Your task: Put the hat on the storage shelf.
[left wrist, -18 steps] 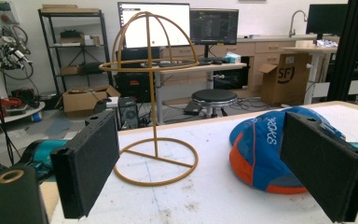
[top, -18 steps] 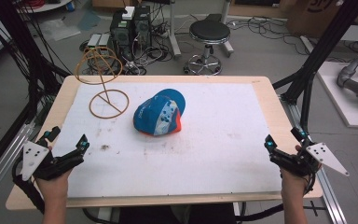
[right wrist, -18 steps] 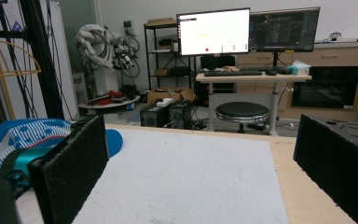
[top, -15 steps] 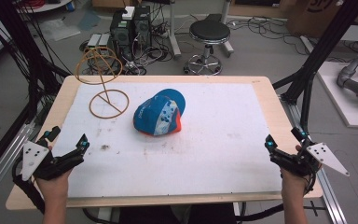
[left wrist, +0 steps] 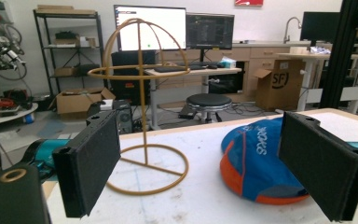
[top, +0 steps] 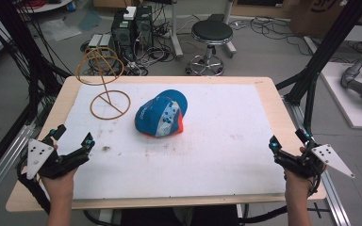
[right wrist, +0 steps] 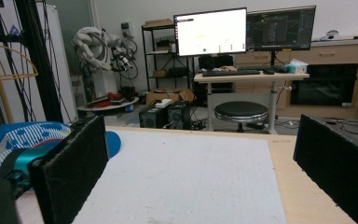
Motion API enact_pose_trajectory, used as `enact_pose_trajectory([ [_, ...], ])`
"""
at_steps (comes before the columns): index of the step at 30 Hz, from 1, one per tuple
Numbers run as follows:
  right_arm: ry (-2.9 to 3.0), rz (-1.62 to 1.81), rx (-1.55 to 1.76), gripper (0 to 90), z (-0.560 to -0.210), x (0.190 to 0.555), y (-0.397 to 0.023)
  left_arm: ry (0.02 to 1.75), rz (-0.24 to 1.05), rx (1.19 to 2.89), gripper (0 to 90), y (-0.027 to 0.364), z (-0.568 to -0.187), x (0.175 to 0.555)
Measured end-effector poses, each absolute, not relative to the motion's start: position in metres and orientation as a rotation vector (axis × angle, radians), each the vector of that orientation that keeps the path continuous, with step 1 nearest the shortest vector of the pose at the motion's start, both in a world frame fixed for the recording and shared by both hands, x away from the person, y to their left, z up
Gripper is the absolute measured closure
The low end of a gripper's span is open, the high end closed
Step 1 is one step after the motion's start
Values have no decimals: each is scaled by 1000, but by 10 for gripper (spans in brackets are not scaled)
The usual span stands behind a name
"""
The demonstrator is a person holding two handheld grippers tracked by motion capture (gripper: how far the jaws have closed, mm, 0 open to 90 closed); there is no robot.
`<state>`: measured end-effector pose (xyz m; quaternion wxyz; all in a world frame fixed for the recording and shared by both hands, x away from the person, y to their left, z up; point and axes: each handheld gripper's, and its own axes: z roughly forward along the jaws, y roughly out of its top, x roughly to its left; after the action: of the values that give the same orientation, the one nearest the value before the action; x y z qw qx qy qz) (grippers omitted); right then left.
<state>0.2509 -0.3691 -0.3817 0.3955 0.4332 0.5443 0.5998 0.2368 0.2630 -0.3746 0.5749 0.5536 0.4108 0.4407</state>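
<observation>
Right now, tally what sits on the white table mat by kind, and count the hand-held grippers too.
Cap: 1
Wire hat stand: 1
Hand-held grippers, left and right, both open and empty: 2
Total: 4

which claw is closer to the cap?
The left claw: the blue and orange cap lies left of the table's middle, while the right claw sits at the far right edge.

This looks like a robotics lab or workshop: computer towers (top: 132, 28) and tangled cables on the floor, monitors (left wrist: 150, 28) on a desk, metal shelving (left wrist: 67, 51), cardboard boxes (left wrist: 272, 86), a stool (top: 211, 35), and what may be a robot arm (right wrist: 95, 46).
</observation>
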Motion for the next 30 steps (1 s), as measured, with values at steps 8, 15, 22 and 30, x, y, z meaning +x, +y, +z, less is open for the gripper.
enact_pose_trajectory([
  [8, 1381, 1527, 1100, 30, -381, 251, -367, 915, 1010, 1323, 136, 234, -367, 251],
  [15, 1382, 1526, 1100, 29, -382, 251, -368, 896, 969, 1326, 136, 203, -366, 266],
  [22, 1372, 1525, 1102, 29, -382, 251, -371, 892, 963, 1340, 136, 175, -366, 283],
  [30, 1367, 1534, 1116, 30, -383, 251, -371, 872, 945, 1372, 134, 148, -367, 302],
])
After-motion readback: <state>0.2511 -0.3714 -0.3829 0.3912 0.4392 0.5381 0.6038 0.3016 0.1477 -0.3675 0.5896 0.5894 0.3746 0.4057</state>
